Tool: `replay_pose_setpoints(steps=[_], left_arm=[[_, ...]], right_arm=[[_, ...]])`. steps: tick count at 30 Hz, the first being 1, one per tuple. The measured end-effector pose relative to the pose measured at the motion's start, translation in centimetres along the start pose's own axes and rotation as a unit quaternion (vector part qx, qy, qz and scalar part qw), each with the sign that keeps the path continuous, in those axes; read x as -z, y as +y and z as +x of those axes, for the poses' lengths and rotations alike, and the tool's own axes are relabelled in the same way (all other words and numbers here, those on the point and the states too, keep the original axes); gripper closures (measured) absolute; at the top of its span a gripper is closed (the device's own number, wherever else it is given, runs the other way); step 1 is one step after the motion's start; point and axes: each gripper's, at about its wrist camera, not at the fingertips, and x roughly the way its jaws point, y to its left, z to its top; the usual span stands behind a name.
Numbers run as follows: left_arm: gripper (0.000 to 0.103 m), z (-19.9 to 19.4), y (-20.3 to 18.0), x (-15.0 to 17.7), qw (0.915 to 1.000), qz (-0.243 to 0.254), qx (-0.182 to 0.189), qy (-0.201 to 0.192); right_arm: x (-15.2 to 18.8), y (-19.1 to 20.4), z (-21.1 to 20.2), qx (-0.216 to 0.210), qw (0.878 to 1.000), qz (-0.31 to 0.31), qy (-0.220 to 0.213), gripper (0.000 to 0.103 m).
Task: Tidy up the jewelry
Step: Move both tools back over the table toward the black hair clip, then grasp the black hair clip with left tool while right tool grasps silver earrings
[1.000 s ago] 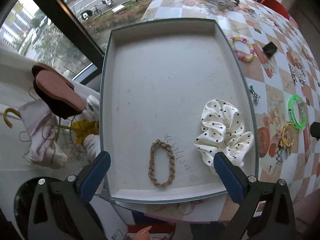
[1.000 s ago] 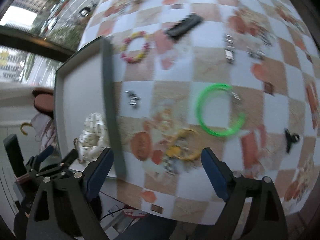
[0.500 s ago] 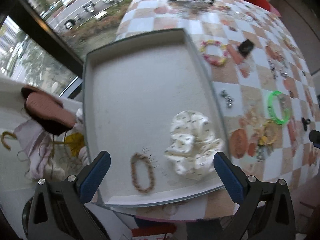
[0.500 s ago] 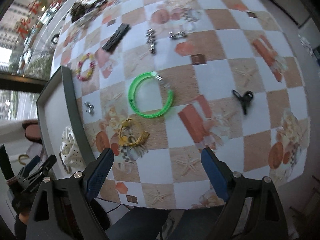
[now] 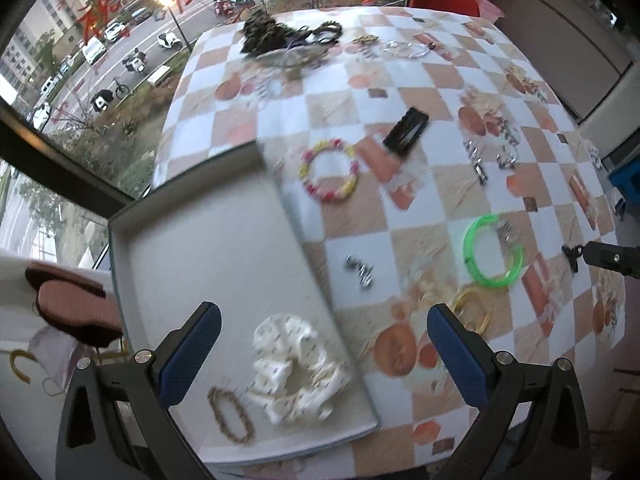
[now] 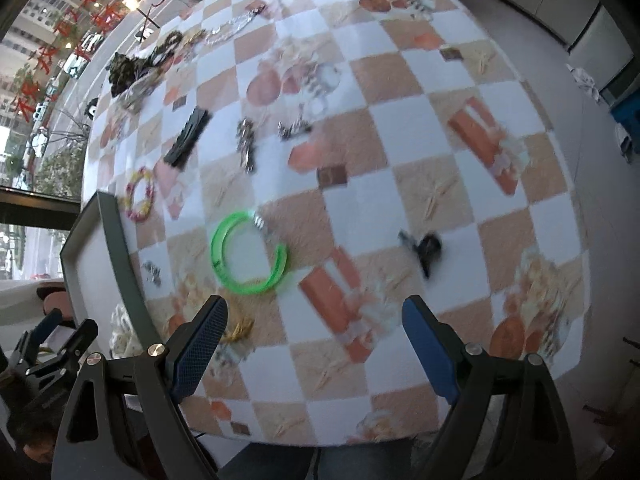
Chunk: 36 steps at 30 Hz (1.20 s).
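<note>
A grey tray (image 5: 192,240) at the table's left holds a white dotted scrunchie (image 5: 294,368) and a brown braided hair tie (image 5: 230,414). On the checkered cloth lie a green bangle (image 5: 493,254) (image 6: 248,258), a pink-yellow bead bracelet (image 5: 330,176) (image 6: 139,194), a black hair clip (image 5: 406,131) (image 6: 187,141), a small black claw clip (image 6: 426,250), a yellow hair tie (image 5: 472,312) and small silver pieces (image 5: 360,272). My left gripper (image 5: 320,354) is open and empty above the tray's near right edge. My right gripper (image 6: 314,344) is open and empty above the table's near edge.
A dark pile of hair accessories (image 5: 280,36) and silver chains (image 5: 404,46) lie at the table's far end. Silver clips (image 6: 246,140) lie mid-table. A window runs along the left. A rack with cloth items (image 5: 68,308) stands left of the tray.
Both grippers have swung to the right and pulled back. The left view now takes in more of the table; the right view has moved past the tray toward the black claw clip.
</note>
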Motion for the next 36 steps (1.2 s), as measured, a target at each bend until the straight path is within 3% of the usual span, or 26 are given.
replay_pose_setpoints(steps=[9, 18, 25, 26, 30, 32, 36], left_arm=[[0.000, 2.0, -3.1, -5.1, 0.9998, 0.006, -0.016, 0.005], [0.000, 6.1, -6.4, -10.2, 0.9986, 0.039, -0.034, 0.009], [0.000, 9.1, -7.2, -13.3, 0.9984, 0.051, -0.025, 0.003], [0.005, 9.6, -7.4, -13.6, 0.9981, 0.056, -0.025, 0.005], [0.006, 11.8, -7.8, -14.4, 0.9973, 0.066, -0.022, 0.022], [0.013, 12.5, -7.9, -14.6, 0.9971, 0.069, -0.018, 0.026], [0.014, 14.1, -8.1, -14.8, 0.9969, 0.069, -0.007, 0.037]], right_arm=[[-5.8, 0.0, 2.4, -0.001, 0.999, -0.038, 0.012, 0.012], [-9.2, 0.5, 5.1, 0.004, 0.997, -0.076, 0.031, 0.012], [-10.8, 1.8, 7.1, 0.010, 0.993, -0.110, 0.030, 0.022], [-11.0, 1.9, 7.4, 0.010, 0.993, -0.113, 0.030, 0.022], [-11.6, 2.5, 8.5, 0.013, 0.992, -0.122, 0.029, 0.025], [-11.8, 2.8, 9.0, 0.018, 0.991, -0.126, 0.028, 0.028], [-12.1, 3.6, 10.1, 0.029, 0.991, -0.129, 0.027, 0.032]])
